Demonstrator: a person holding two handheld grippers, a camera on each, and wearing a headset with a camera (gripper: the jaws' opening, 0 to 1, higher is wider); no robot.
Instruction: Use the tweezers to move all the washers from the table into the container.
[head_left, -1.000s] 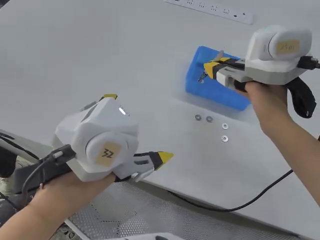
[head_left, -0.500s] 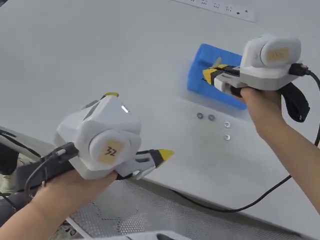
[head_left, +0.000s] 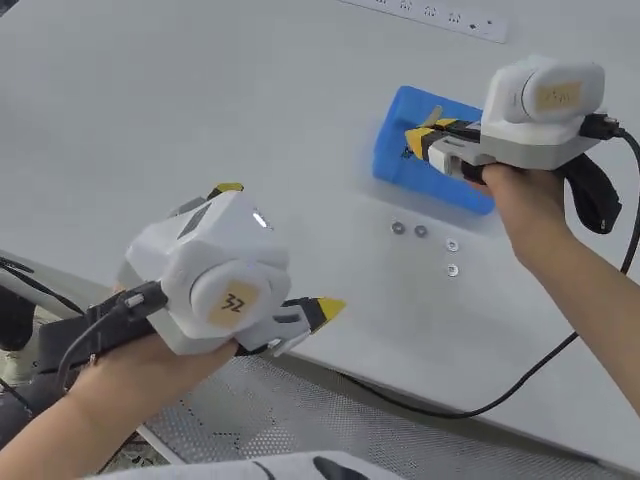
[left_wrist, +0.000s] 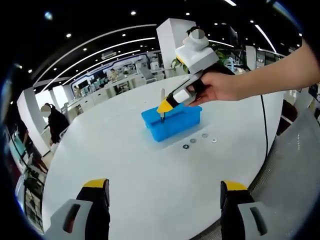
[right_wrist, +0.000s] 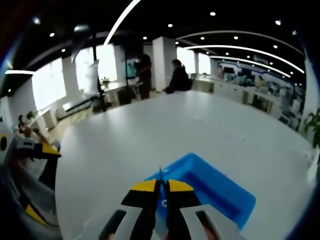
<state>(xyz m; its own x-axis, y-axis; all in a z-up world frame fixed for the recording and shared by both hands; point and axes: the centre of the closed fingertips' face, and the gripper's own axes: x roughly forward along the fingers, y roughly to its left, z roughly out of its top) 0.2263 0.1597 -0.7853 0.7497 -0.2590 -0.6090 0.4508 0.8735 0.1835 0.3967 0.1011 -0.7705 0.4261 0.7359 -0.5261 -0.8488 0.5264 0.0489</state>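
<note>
A blue container (head_left: 400, 165) stands on the white table (head_left: 200, 100). Several small washers (head_left: 420, 232) lie in front of it, also visible in the left gripper view as washers (left_wrist: 193, 141) near the container (left_wrist: 172, 122). My right gripper (head_left: 415, 140) hovers over the container, shut on thin metal tweezers (left_wrist: 162, 104) that point down into it. In the right gripper view the jaws meet around the tweezers (right_wrist: 160, 174) above the container (right_wrist: 215, 192). Whether the tweezers hold a washer is too small to tell. My left gripper (head_left: 280, 250) stands open at the table's front edge, its jaws apart with nothing between them (left_wrist: 164, 187).
A white power strip (head_left: 430, 14) lies along the far edge. A black cable (head_left: 480, 405) trails from the right gripper across the near right of the table. Below the front edge is a perforated metal surface (head_left: 290, 420). People stand far off in the room.
The right gripper has shifted only slightly above the container. The left gripper stays open at the front edge, and the washers have not moved.
</note>
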